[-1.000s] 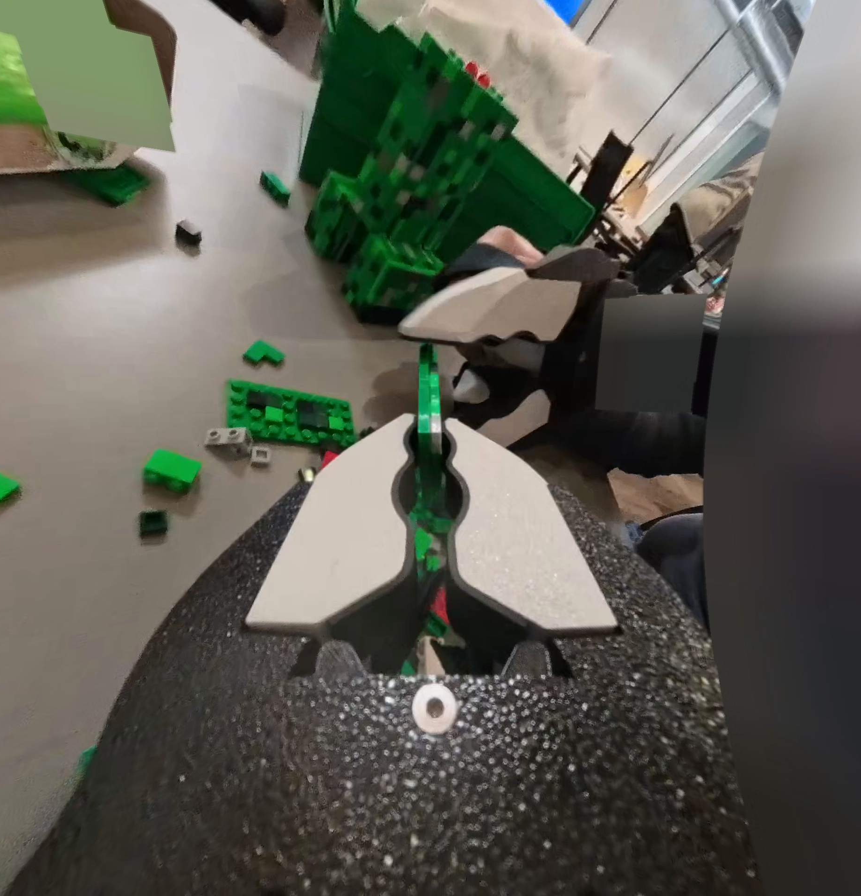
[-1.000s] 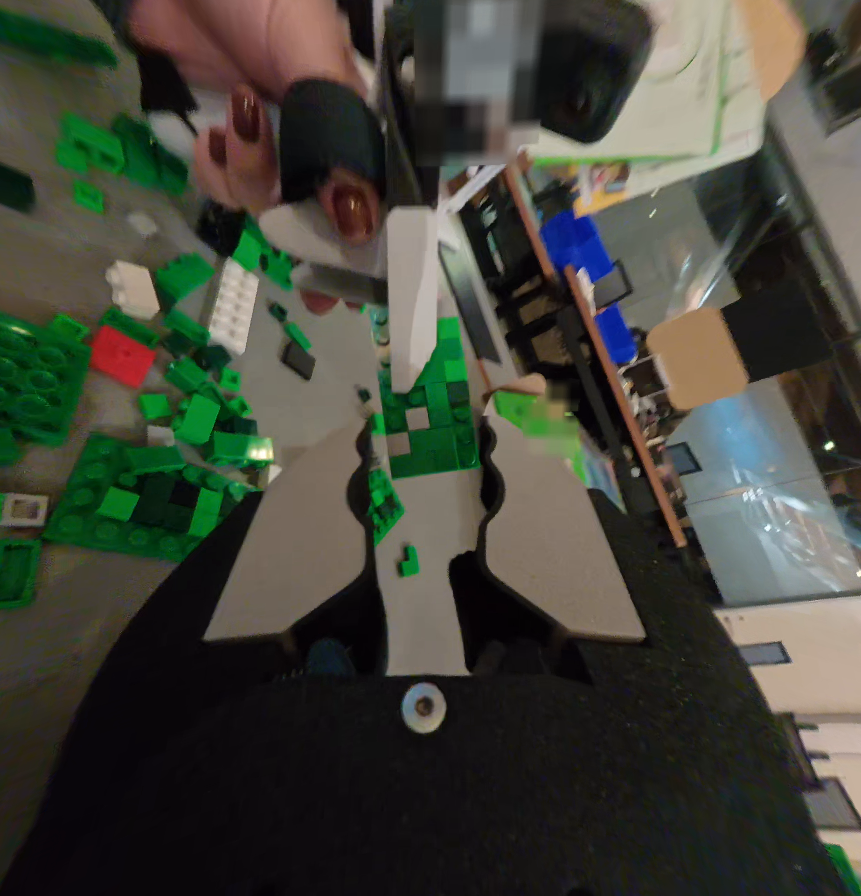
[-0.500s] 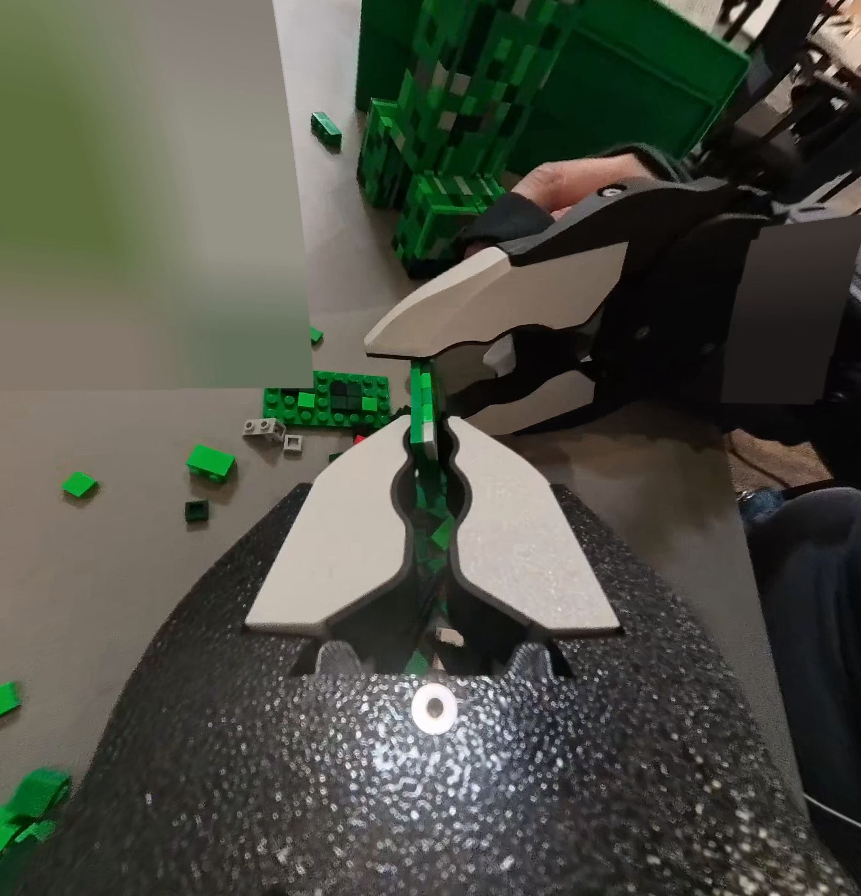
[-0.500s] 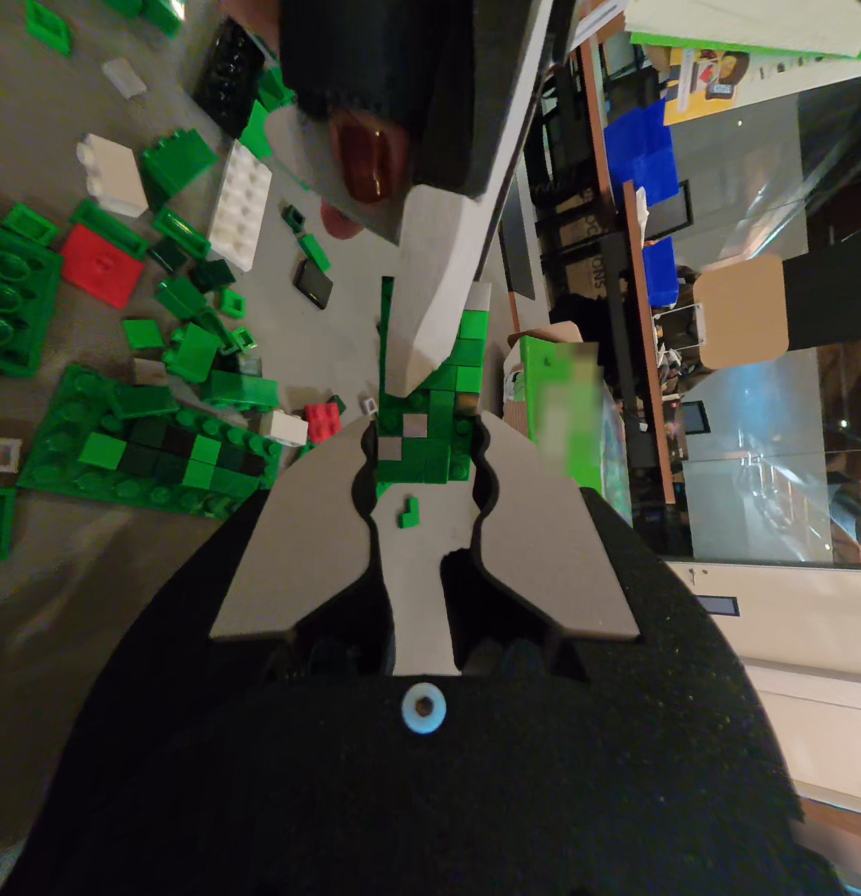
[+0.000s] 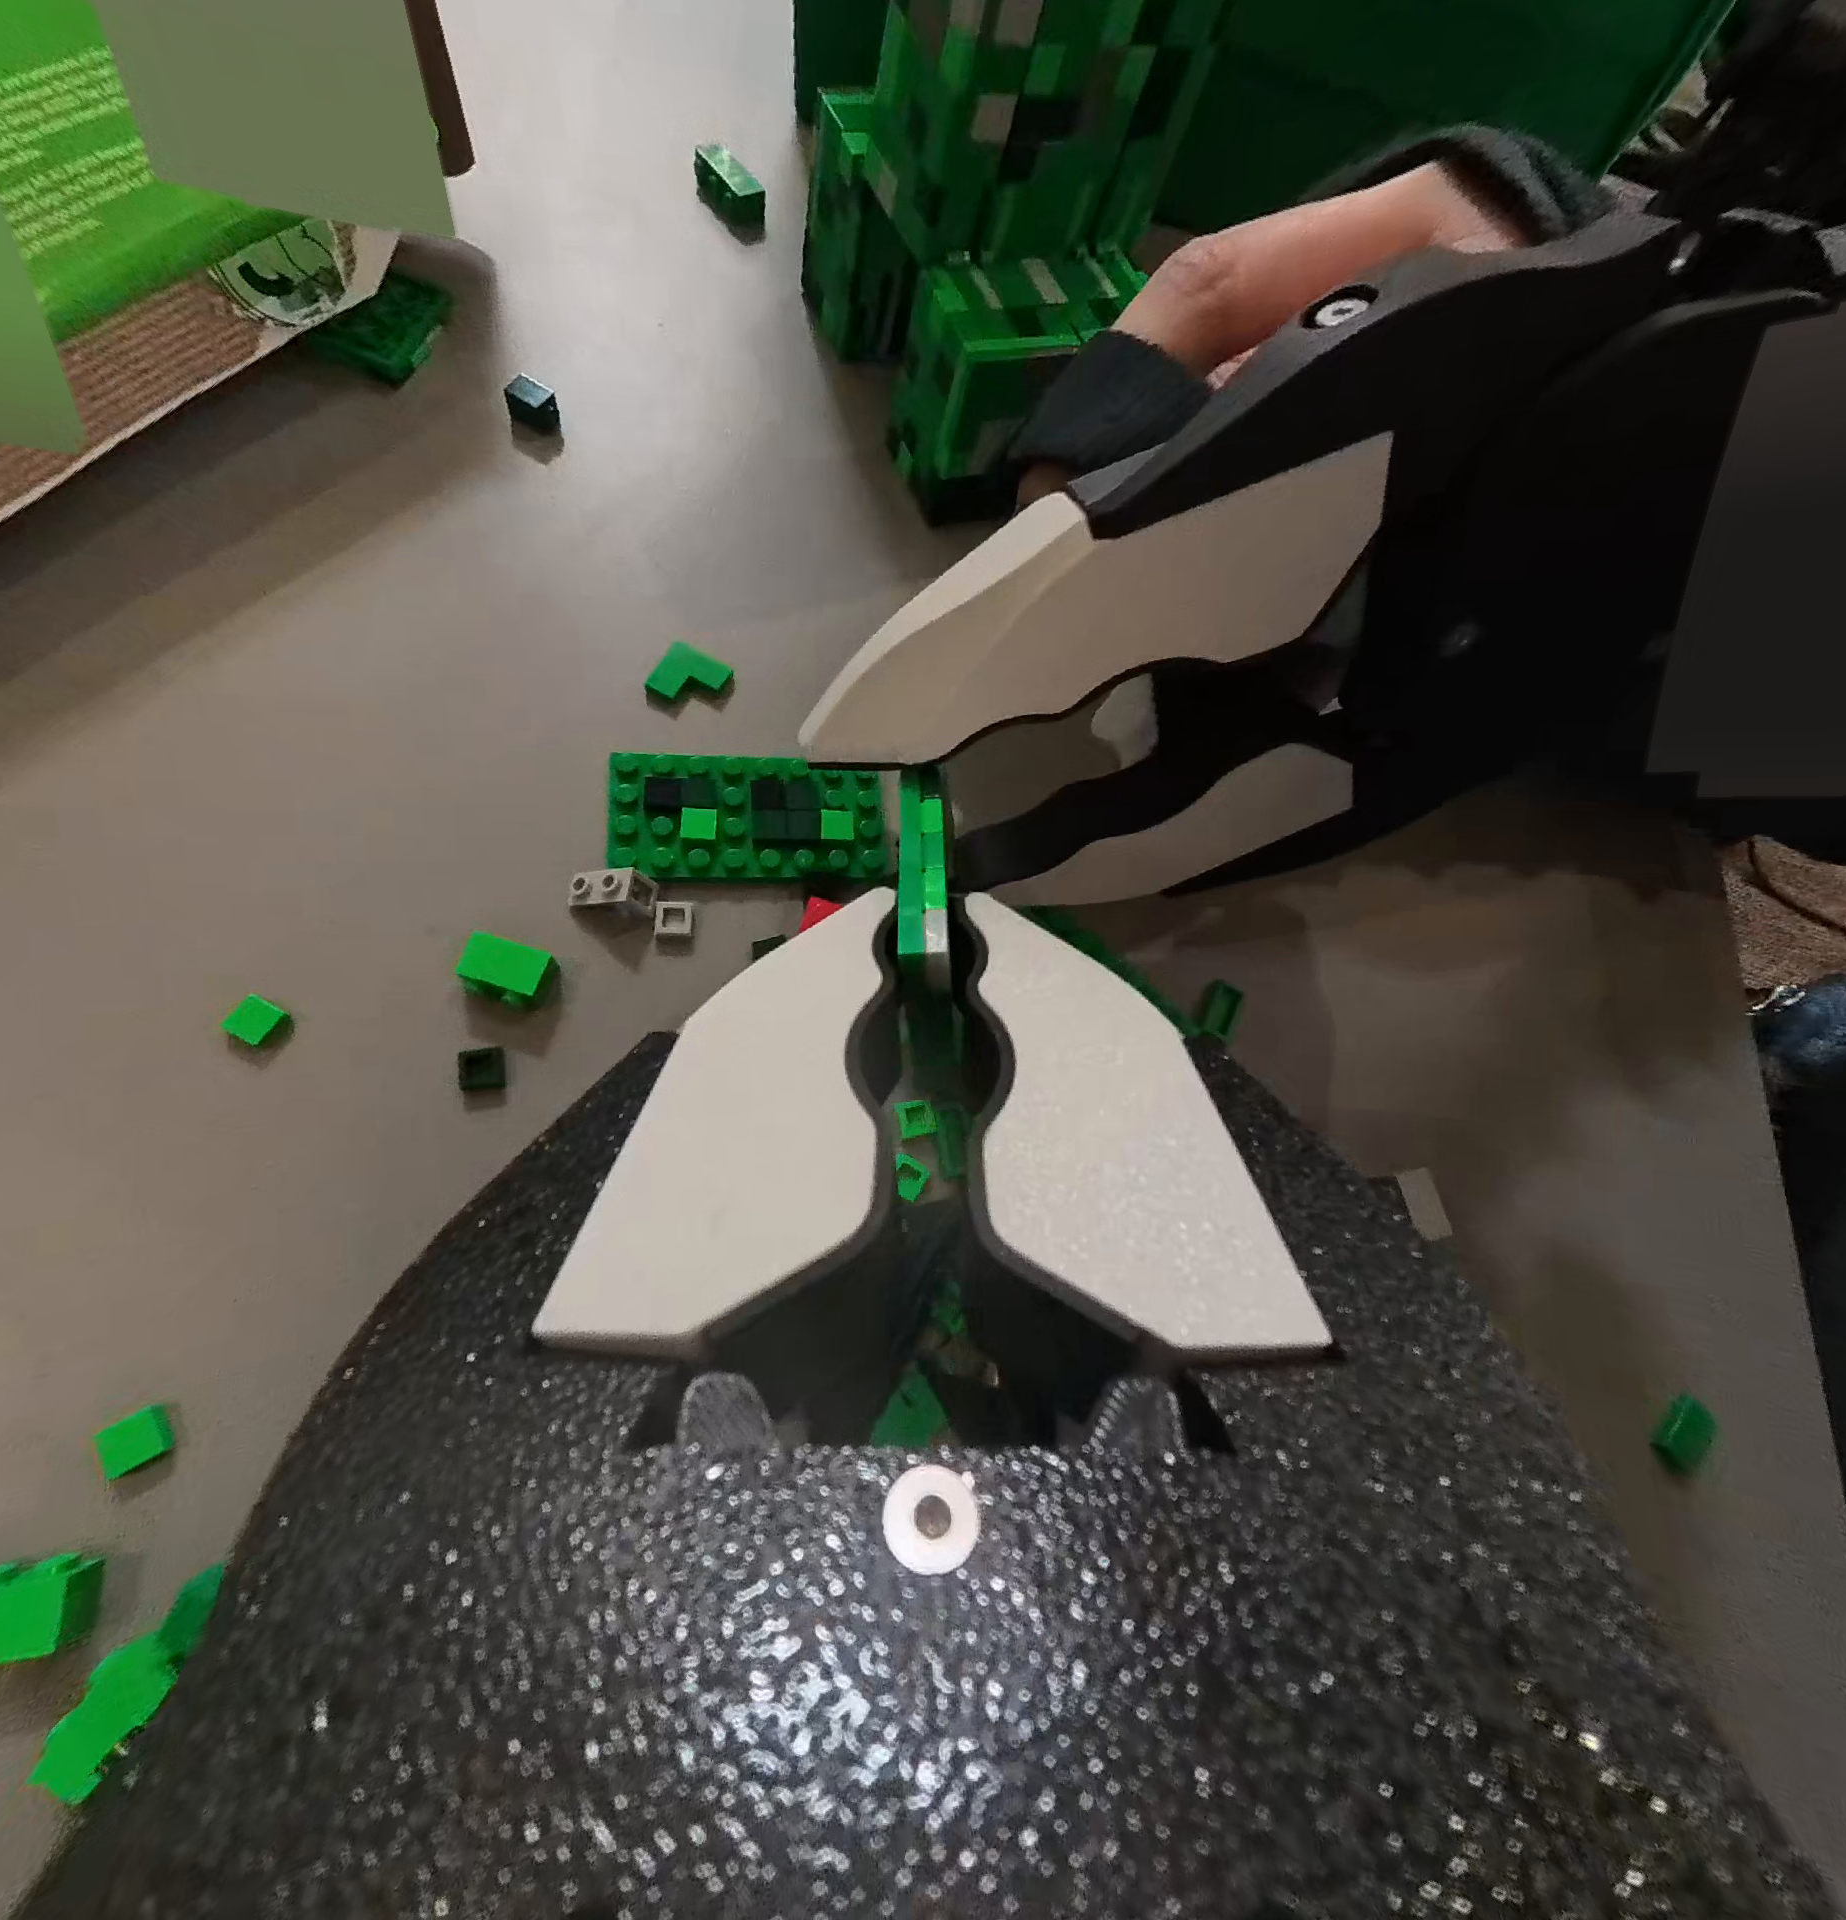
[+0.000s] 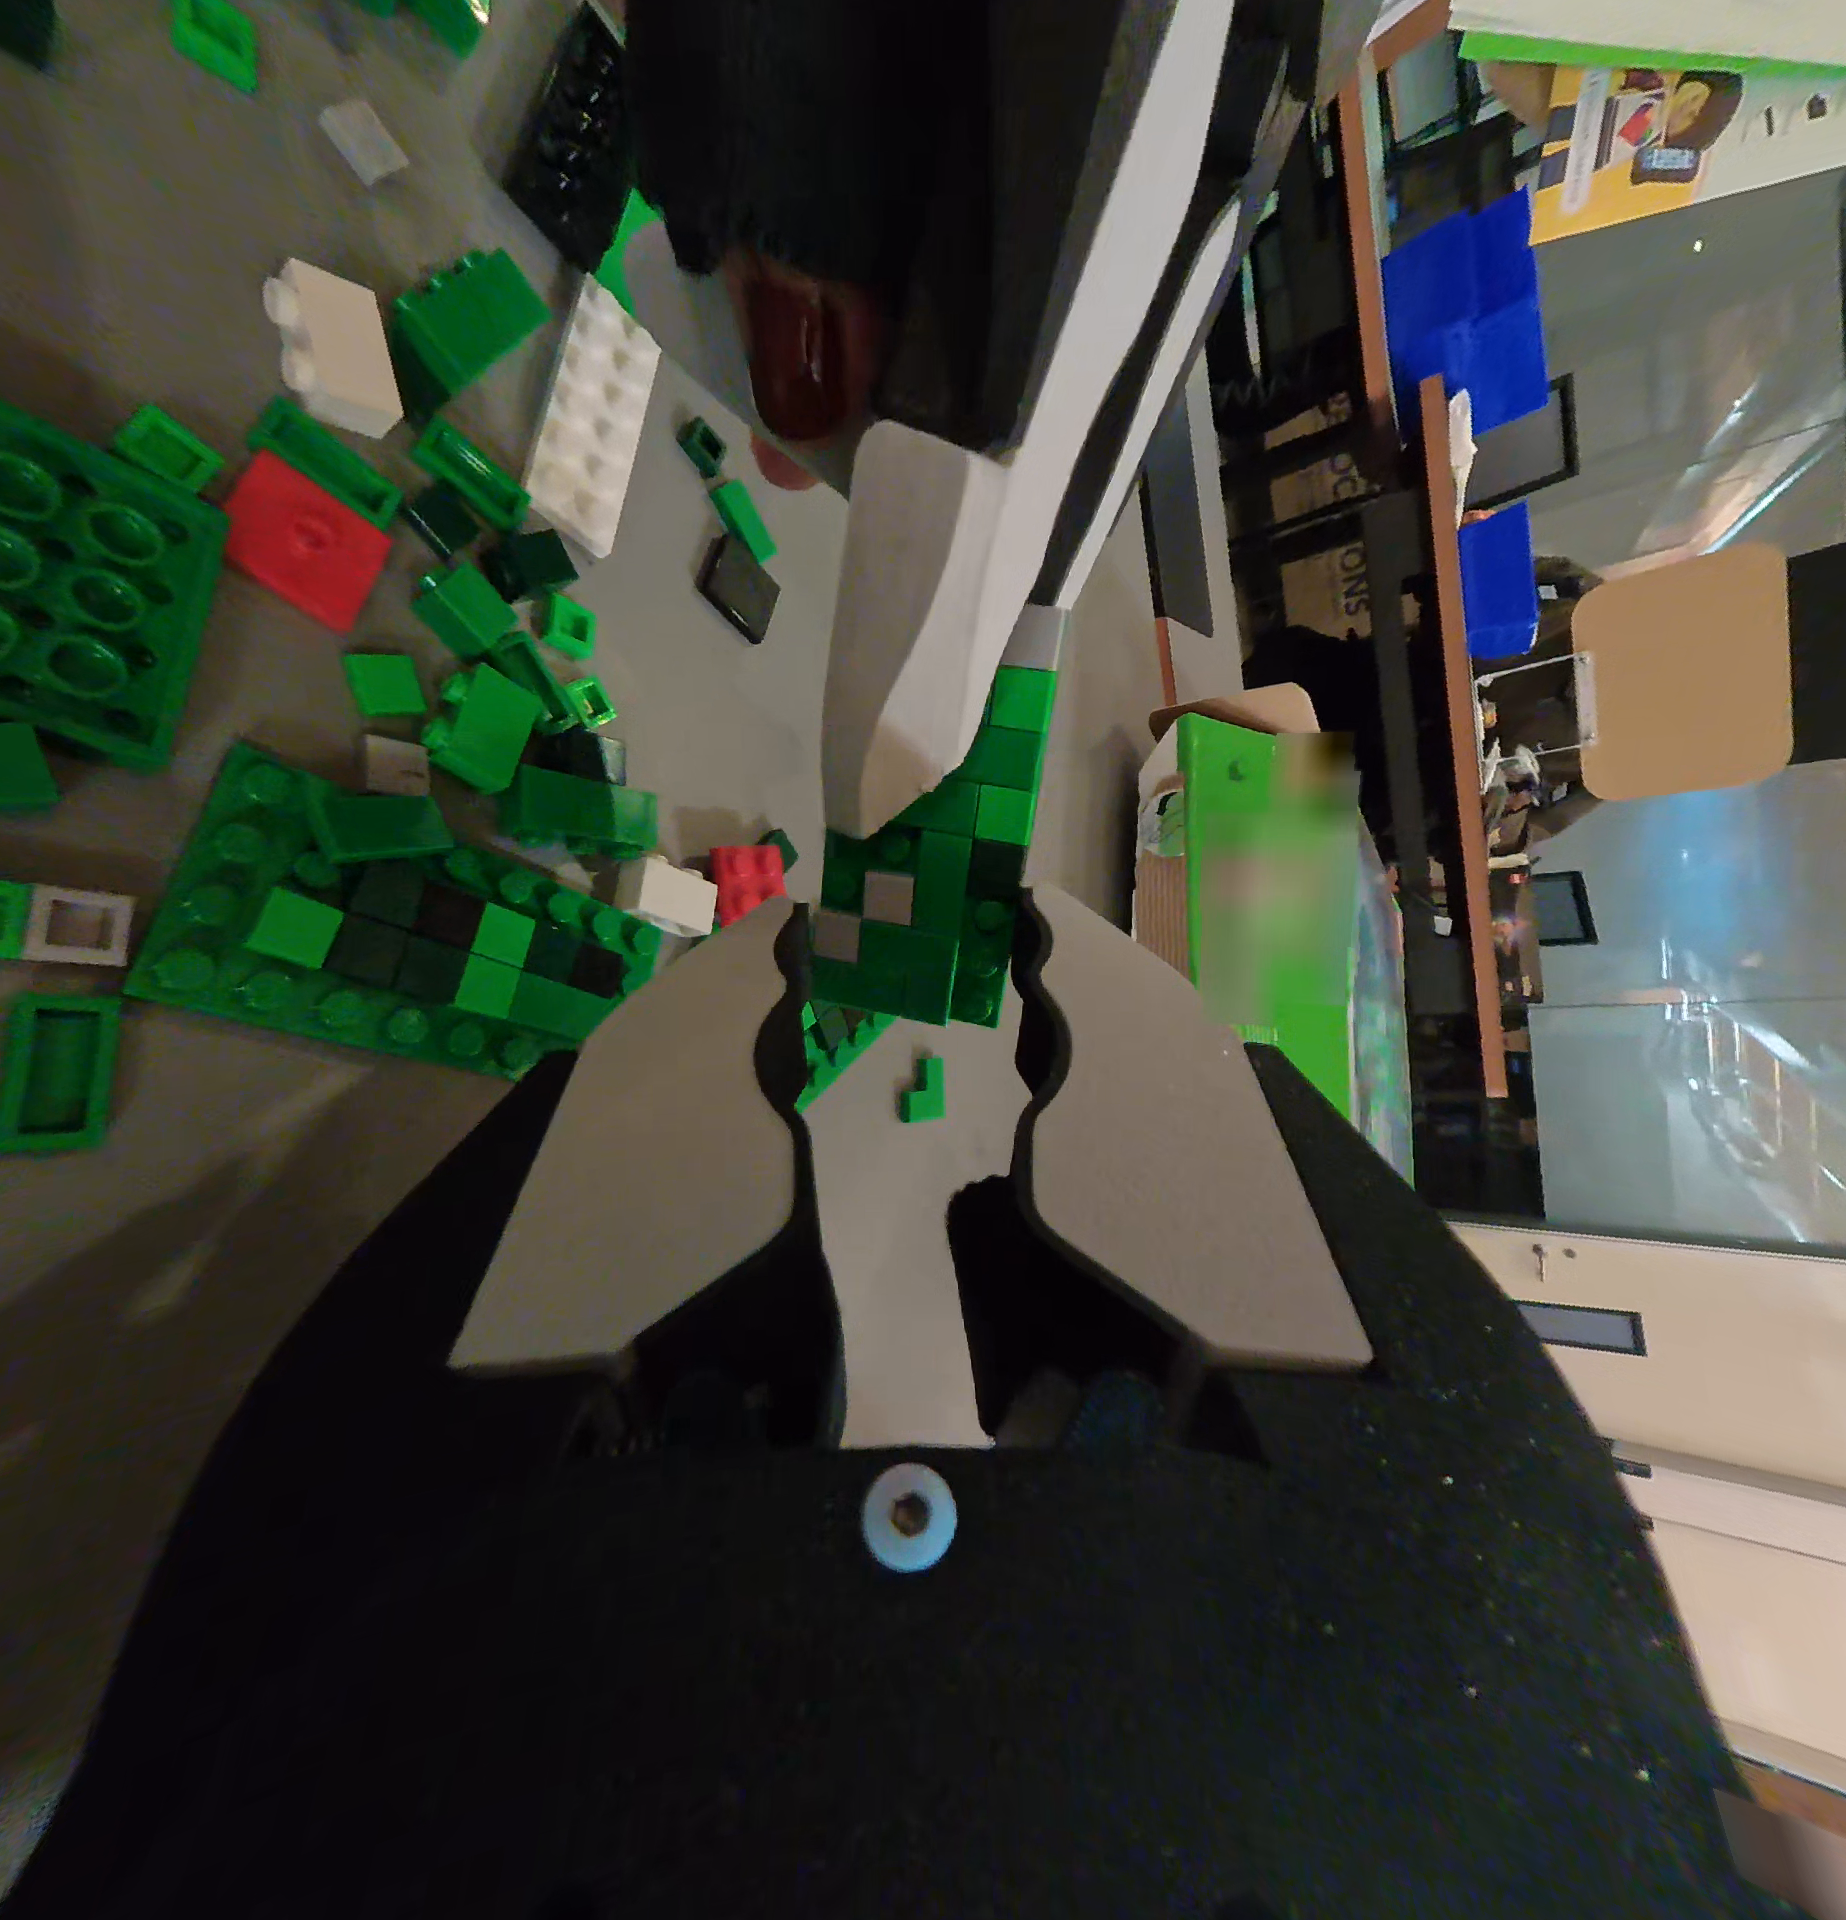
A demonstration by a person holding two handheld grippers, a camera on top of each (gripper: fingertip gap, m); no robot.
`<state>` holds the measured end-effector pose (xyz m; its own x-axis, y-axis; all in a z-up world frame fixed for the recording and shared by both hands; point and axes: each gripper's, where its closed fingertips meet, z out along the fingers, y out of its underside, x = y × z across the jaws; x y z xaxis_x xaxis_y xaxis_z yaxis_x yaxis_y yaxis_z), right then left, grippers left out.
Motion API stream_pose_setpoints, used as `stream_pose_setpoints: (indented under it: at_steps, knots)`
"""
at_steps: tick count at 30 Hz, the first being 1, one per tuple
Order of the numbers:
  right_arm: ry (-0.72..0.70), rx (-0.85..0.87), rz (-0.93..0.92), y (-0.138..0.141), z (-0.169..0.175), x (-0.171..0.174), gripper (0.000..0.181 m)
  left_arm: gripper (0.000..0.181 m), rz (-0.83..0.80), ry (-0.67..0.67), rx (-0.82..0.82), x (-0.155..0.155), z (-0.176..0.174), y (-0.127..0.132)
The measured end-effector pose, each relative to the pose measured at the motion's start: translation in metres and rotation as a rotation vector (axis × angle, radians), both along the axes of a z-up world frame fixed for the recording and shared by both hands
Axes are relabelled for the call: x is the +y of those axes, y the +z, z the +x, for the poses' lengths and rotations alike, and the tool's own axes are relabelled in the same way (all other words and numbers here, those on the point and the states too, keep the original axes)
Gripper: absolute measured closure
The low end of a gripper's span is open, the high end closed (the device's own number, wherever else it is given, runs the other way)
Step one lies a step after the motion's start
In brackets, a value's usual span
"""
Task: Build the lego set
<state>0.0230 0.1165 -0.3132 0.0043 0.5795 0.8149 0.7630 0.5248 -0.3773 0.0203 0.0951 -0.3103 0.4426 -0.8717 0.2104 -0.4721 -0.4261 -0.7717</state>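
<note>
My left gripper [image 5: 924, 914] is shut on a flat green lego panel [image 5: 921, 831], seen edge-on and sticking out past the fingertips. The panel's tiled face with two grey squares shows in the right wrist view [image 6: 950, 862]. My right gripper [image 6: 911, 914] straddles the panel's near end, with a finger against each side edge. In the left wrist view it comes in from the right, its upper finger [image 5: 1054, 623] on the panel's top edge. A finger [image 6: 898, 623] of the left gripper covers the panel's far part in the right wrist view. Both hold the panel above the grey table [image 5: 275, 727].
A green plate with dark tiles [image 5: 742, 816] lies just beyond the grippers, also in the right wrist view [image 6: 379, 935]. A tall built green figure [image 5: 960, 156] stands behind. Loose green, grey, white and red pieces lie around, including a red plate [image 6: 306, 540] and a white plate [image 6: 597, 416]. A cardboard box [image 5: 119, 364] sits at far left. Less than 4 cm separates the two grippers' tips.
The right gripper has moved in until its fingers sit around the panel's end. The left gripper has tipped down toward the table with the panel still held.
</note>
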Motion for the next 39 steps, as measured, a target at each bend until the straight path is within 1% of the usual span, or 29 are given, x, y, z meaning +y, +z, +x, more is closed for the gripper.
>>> stream_pose_setpoints:
  at_steps: [2, 4, 7, 8, 9, 12, 16, 21, 28, 32, 39]
  knots:
    - [-0.009, 0.001, 0.016, 0.0, 0.0, 0.002, 0.144, 0.175, -0.013, 0.015, -0.008, 0.001, 0.0, 0.0]
    - [-0.019, 0.001, 0.073, 0.002, -0.002, 0.005, 0.144, 0.175, -0.028, 0.034, -0.03, 0.004, -0.001, 0.001]
    - [-0.052, -0.044, 0.19, 0.001, -0.005, 0.012, 0.135, 0.175, -0.089, 0.012, -0.096, -0.001, 0.001, 0.006]
    - [-0.06, -0.057, 0.215, 0.0, -0.006, 0.013, 0.136, 0.175, -0.096, 0.012, -0.091, -0.002, 0.001, 0.005]
    - [-0.061, -0.065, 0.221, -0.001, -0.007, 0.014, 0.141, 0.175, -0.091, 0.006, -0.068, -0.002, 0.0, 0.002]
    - [-0.056, -0.063, 0.155, -0.004, -0.006, 0.012, 0.143, 0.175, -0.082, -0.002, -0.06, -0.003, 0.0, 0.0]
    - [-0.045, -0.051, 0.111, -0.002, -0.003, 0.009, 0.144, 0.175, 0.022, -0.023, 0.033, -0.004, 0.002, 0.002]
    - [-0.031, -0.048, 0.065, -0.003, -0.001, 0.006, 0.145, 0.174, 0.105, -0.038, 0.107, -0.005, 0.004, 0.002]
    - [-0.016, -0.038, 0.042, -0.005, 0.0, 0.005, 0.145, 0.175, 0.151, -0.045, 0.146, -0.004, 0.005, 0.001]
    - [-0.019, -0.062, 0.022, -0.013, 0.0, 0.005, 0.145, 0.175, 0.196, -0.054, 0.218, -0.003, 0.004, -0.006]
    - [0.022, -0.083, -0.008, -0.017, 0.002, 0.001, 0.145, 0.175, 0.214, -0.09, 0.226, -0.006, 0.007, -0.009]
